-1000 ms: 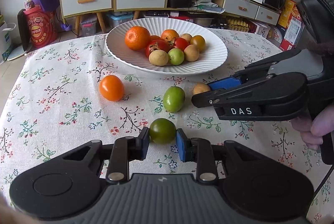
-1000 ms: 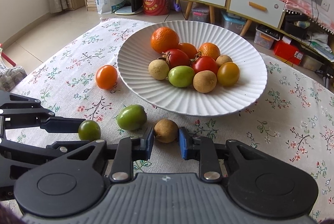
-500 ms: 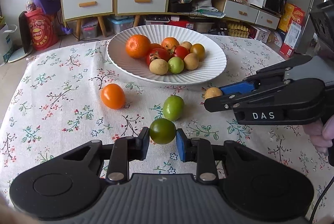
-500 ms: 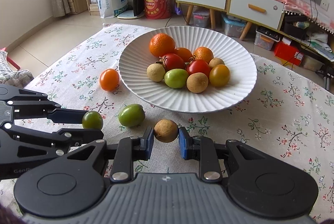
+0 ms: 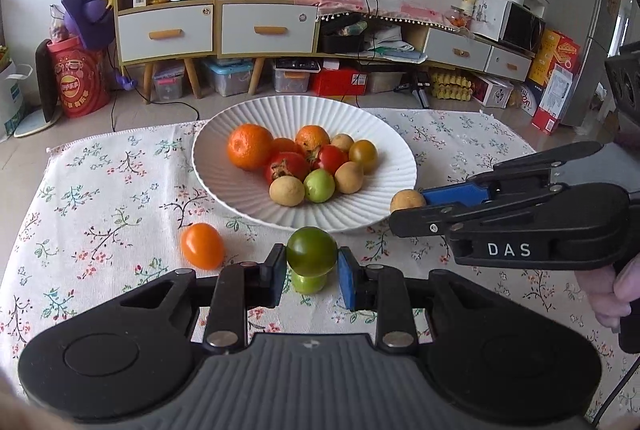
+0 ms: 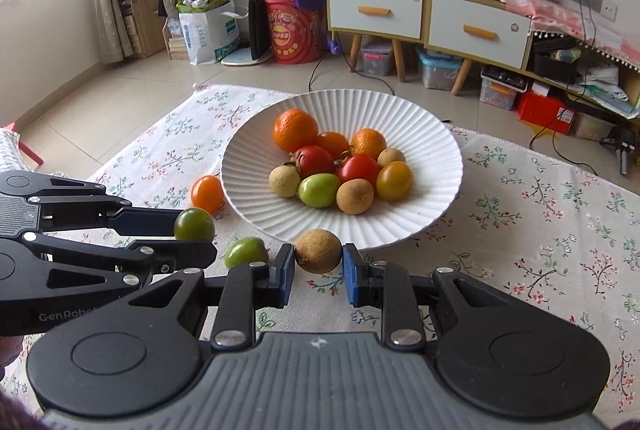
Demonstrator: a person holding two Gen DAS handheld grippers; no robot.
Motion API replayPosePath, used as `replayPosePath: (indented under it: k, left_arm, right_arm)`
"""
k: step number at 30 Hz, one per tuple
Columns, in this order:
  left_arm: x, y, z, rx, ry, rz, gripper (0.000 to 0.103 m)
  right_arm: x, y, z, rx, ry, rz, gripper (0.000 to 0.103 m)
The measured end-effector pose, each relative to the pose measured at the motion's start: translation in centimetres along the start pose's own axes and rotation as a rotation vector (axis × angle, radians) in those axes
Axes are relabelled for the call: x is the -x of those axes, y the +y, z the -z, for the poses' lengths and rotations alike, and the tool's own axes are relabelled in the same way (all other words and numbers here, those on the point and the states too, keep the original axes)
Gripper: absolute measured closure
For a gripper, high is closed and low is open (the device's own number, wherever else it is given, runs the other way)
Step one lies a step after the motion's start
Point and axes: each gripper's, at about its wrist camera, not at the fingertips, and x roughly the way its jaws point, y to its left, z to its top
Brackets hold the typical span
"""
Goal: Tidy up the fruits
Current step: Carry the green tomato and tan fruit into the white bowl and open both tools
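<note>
Gripping one fruit in each claw, we hold both clear of the worktop (image 5: 100, 189), which is covered by a floral tablecloth. The left claw (image 5: 312, 272) is pinching a dark green tomato (image 5: 311, 250) between its blue pads; in the right wrist view this tomato (image 6: 194, 224) sits at the tip of the left claw (image 6: 188, 230), near the left rim of the plate. The right claw (image 6: 319, 270) is pinching a brown longan (image 6: 318, 251); in the left wrist view the longan (image 5: 406, 201) appears just beside the right rim of the plate, held at the tip of the right claw (image 5: 412, 209).

The white ribbed plate (image 5: 240, 189) stands at the middle of the worktop. It carries two mandarins, red tomatoes, a yellow-orange tomato, one light green fruit and several longans, clustered together.

Two fruits lie on the cloth outside the plate: an orange tomato (image 5: 202, 245) near the plate's left front rim, and a light green fruit (image 6: 245, 252) between the two claws, partly hidden behind the held green tomato in the left wrist view.
</note>
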Motion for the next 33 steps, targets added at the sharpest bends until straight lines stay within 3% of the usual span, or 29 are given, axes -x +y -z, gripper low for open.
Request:
replayPosePath:
  k: [12,18,23,33]
  left_arm:
    - [-2.3,1.7,-2.7,0.017,-0.019,-0.099,0.084]
    - [-3.3,0.8,-3.1,-0.068,-0.041,-0.154,0.084]
    - [-4.0,0.3,-3.0,-0.126,-0.050,-0.171,0.084]
    - [-5.2,1.2,-2.7,-0.095,-0.029,-0.191,0.083]
  right_arm:
    - [-0.9,-1.9,-1.1,-0.081,-0.050,0.069,0.080]
    - [-1.5,-2.6,-0.9,-0.083,-0.057,0.096,0.080]
    - [-2.0,-2.7,-0.8,-0.071,-0.055,0.103,0.080]
    - [-2.2,-2.9,-0.5,-0.055,-0.080,0.109,0.080]
